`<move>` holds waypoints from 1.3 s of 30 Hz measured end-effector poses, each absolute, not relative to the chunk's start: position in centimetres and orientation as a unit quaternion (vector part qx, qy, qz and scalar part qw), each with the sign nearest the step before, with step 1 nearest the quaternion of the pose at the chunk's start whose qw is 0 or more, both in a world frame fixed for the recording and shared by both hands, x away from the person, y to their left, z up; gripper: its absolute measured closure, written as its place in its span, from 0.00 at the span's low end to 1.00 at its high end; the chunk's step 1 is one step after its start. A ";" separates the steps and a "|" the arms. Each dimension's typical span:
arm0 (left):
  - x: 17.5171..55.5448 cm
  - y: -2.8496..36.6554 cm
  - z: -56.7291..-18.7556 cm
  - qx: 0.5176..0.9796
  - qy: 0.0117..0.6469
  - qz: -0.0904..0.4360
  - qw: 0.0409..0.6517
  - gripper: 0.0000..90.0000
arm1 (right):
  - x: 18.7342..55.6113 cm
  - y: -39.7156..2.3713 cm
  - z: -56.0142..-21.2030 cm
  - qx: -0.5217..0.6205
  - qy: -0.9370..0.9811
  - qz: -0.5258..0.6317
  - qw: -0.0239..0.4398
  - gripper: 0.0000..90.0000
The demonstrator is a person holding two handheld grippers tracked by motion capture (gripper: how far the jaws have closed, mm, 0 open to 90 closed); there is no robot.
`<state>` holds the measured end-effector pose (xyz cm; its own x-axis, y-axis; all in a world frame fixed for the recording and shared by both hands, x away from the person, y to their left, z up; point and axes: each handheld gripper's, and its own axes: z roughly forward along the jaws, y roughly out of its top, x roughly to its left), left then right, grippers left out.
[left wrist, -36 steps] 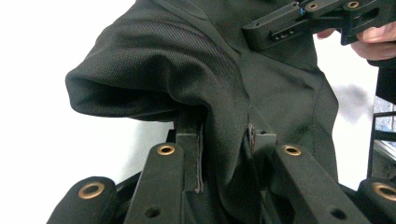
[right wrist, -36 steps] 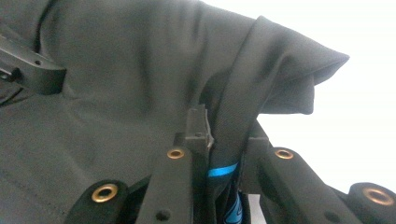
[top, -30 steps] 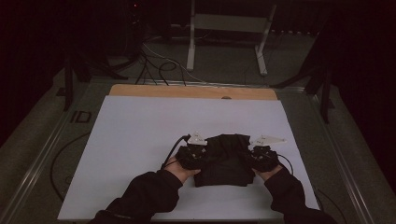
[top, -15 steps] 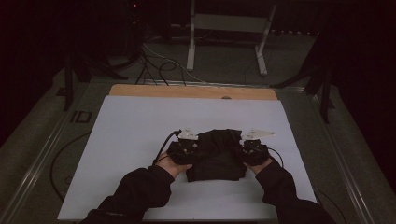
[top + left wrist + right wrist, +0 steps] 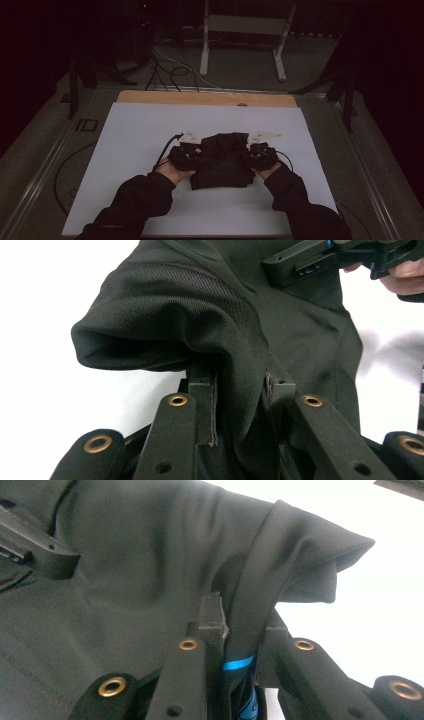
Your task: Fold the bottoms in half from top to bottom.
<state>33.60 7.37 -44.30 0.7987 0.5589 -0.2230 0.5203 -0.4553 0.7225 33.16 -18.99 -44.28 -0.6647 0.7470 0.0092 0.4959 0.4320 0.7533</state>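
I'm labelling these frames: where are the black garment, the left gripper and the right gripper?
black garment [image 5: 222, 160], high view, middle of the folded cloth.
left gripper [image 5: 240, 390], left gripper view, between its fingertips, clamping cloth.
right gripper [image 5: 245, 625], right gripper view, between its fingertips, clamping cloth.

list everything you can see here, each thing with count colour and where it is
garment: 1, black, bunched in the middle of the white sheet, held up at both sides
sheet: 1, white, covering most of the table top
table: 1, light wood edge showing at the far side of the sheet
stand: 1, white-grey frame, on the floor beyond the table
cables: several, black, on the floor at the far left
left tongs: 1, black, shut on the garment's left edge
right tongs: 1, black, shut on the garment's right edge
sleeves: 2, black, coming in from the bottom of the high view
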 end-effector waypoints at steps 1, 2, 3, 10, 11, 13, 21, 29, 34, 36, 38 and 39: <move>33.7 7.6 -44.3 0.853 0.317 0.025 0.413 0.82 | 33.3 -18.7 -44.2 0.373 0.830 0.379 0.166 0.87; 33.8 7.7 -44.3 0.852 0.319 0.024 0.413 0.82 | 33.4 -18.5 -44.2 0.372 0.831 0.380 0.166 0.87; 33.9 8.0 -44.2 0.854 0.316 0.023 0.413 0.82 | 33.5 -18.3 -44.2 0.371 0.830 0.381 0.167 0.87; 35.0 9.5 -43.9 0.853 0.318 0.022 0.413 0.82 | 34.4 -16.7 -44.0 0.373 0.828 0.384 0.168 0.87; 35.2 9.7 -43.9 0.853 0.317 0.021 0.414 0.82 | 34.5 -16.6 -43.9 0.373 0.827 0.384 0.169 0.87; 35.5 9.9 -44.0 0.853 0.319 0.018 0.414 0.82 | 34.7 -16.3 -43.9 0.375 0.826 0.385 0.169 0.87; 36.9 10.7 -44.1 0.857 0.310 0.006 0.412 0.82 | 35.5 -15.3 -43.7 0.379 0.827 0.377 0.173 0.87; 38.6 11.5 -45.3 0.850 0.336 0.003 0.406 0.82 | 37.4 -14.0 -44.5 0.383 0.831 0.365 0.174 0.87; 39.5 11.7 -46.0 0.852 0.344 0.010 0.395 0.82 | 38.5 -13.3 -45.2 0.388 0.833 0.354 0.171 0.87; 39.9 11.8 -46.4 0.853 0.347 0.009 0.390 0.82 | 38.8 -13.2 -45.5 0.397 0.832 0.350 0.165 0.87; 40.3 11.9 -46.8 0.854 0.350 0.007 0.386 0.82 | 38.9 -12.9 -45.8 0.399 0.834 0.344 0.166 0.87; 40.4 11.9 -47.0 0.853 0.352 0.004 0.385 0.82 | 39.0 -12.9 -46.0 0.401 0.833 0.344 0.166 0.87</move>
<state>40.43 11.95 -46.99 0.7524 0.6035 -0.2638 0.5969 -0.4556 0.6604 39.04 -12.88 -45.97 -0.6234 0.7819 -0.0010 0.5534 0.4422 0.7059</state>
